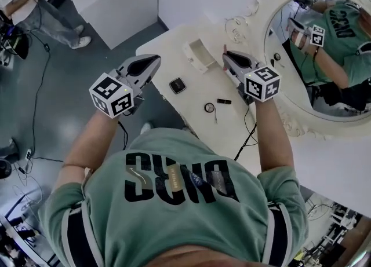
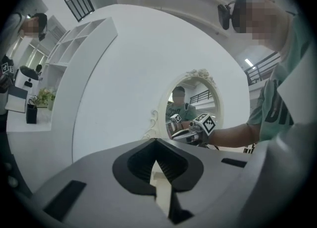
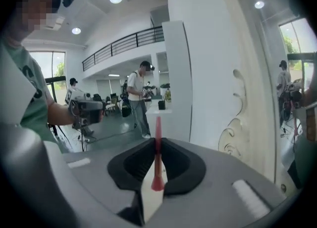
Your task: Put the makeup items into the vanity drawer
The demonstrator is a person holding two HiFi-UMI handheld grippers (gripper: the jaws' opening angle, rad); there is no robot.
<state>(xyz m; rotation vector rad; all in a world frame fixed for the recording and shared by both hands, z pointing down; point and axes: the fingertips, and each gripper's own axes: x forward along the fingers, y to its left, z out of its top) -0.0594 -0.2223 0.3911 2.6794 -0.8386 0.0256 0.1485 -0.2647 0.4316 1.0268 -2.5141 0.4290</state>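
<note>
My right gripper (image 1: 227, 57) is shut on a slim red makeup pencil (image 1: 225, 48) and holds it above the white vanity top (image 1: 168, 46). In the right gripper view the pencil (image 3: 158, 123) stands upright between the closed jaws (image 3: 157, 142). My left gripper (image 1: 148, 66) hovers off the vanity's left edge, its jaws (image 2: 156, 142) together with nothing in them. A small cream open drawer (image 1: 200, 54) sits between the two grippers. On the top lie a square compact (image 1: 177, 85), a round item (image 1: 209, 108) and a black lipstick (image 1: 224, 101).
An oval mirror (image 1: 324, 57) in an ornate white frame rises at the vanity's right. A black cable (image 1: 249, 132) hangs over the near edge. A white cabinet (image 1: 122, 5) stands beyond the vanity, and a person (image 1: 35, 5) stands at the far left.
</note>
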